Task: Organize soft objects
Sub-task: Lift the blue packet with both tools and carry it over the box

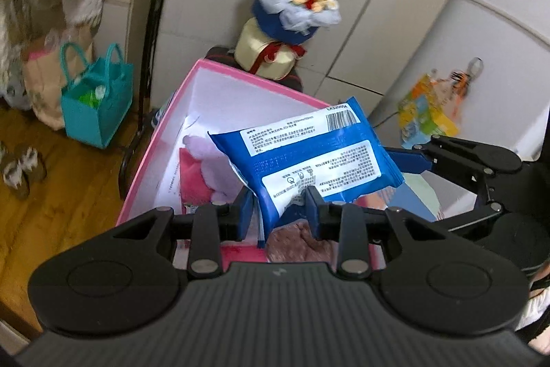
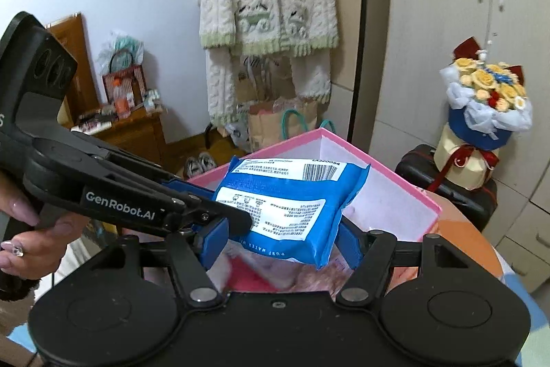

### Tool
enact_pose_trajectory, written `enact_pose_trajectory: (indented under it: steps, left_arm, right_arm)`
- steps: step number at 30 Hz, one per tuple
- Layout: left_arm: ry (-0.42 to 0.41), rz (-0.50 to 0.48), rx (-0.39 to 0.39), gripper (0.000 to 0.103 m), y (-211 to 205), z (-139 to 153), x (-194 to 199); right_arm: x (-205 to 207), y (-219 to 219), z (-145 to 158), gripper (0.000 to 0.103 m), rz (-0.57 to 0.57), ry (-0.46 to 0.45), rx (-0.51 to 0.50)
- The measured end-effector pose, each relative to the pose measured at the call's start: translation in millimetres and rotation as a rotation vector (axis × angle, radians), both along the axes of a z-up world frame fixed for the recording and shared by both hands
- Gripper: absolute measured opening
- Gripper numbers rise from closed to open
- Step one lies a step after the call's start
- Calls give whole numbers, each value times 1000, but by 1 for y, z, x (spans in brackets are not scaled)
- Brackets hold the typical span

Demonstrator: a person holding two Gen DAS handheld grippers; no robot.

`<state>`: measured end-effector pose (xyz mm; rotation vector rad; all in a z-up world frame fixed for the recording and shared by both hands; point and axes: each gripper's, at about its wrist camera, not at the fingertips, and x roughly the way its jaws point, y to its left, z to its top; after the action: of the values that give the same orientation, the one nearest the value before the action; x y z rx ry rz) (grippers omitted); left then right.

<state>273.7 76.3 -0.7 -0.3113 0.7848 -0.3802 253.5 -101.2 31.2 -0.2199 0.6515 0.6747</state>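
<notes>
Over pink box [image 1: 161,140], blue wipes pack [image 1: 309,157] ("PURE WATER"), barcode label

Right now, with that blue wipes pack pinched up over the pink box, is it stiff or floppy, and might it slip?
The blue wipes pack probably flexes: its wrapper creases where the left gripper pinches its edge. The glossy film looks slippery, so it might slide. The right gripper also appears to clamp it above the pink box.

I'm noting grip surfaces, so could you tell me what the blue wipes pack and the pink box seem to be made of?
The blue wipes pack looks like glossy plastic film: it shines, creases and has crimped end seals. The pink box seems to be matte cardboard, with stiff, straight walls and a white inside.
</notes>
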Motion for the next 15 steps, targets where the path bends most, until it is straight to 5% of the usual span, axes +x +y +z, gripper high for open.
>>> enact_pose_trajectory:
  steps: [5, 15]
  left_arm:
    - [71, 8, -31, 30, 0, -22, 28]
    - [86, -35, 16, 30, -19, -38, 51]
  right_arm:
    - [39, 1, -12, 73, 87, 39, -69]
    - [60, -8, -29, 73, 149, 14, -153]
